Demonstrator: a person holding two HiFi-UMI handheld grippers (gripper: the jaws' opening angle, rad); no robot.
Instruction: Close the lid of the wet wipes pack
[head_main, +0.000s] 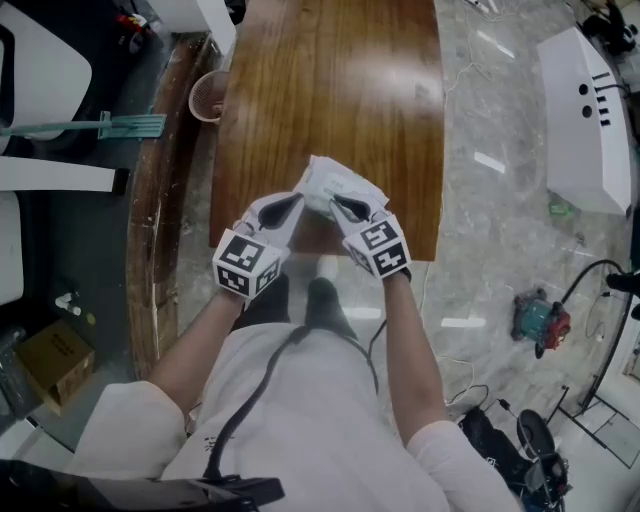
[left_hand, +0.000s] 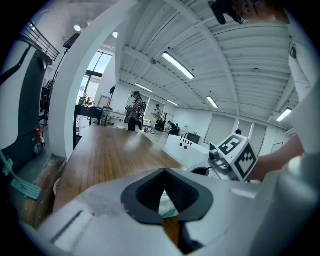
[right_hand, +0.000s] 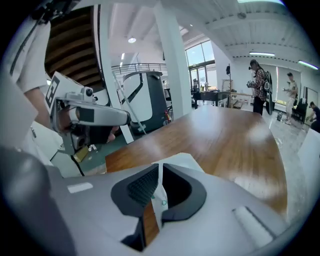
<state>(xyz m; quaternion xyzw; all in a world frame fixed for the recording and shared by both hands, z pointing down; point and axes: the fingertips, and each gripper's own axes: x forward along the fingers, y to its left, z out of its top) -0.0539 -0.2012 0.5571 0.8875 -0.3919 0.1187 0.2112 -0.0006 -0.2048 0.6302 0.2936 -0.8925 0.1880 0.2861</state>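
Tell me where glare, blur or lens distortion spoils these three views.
Head view: sharp, barrel-curved at the edges, light streaks glaring on the floor, wet wipes pack pale with little detail. Left gripper view: heavy fisheye, ceiling beams bowed, black corners. Right gripper view: same fisheye, white glare patch on the wooden table, distant people soft.

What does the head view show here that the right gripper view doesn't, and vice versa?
Only the head view: the person's forearms, the left claw and right claw from above holding the wet wipes pack above the near end of the wooden table, a cup beside its left edge, a cardboard box on the floor. Only the right gripper view: the right claw's pads pressed on a thin white edge of the pack, and people standing beyond the table's far end. Both: the table, the pack, the left claw.
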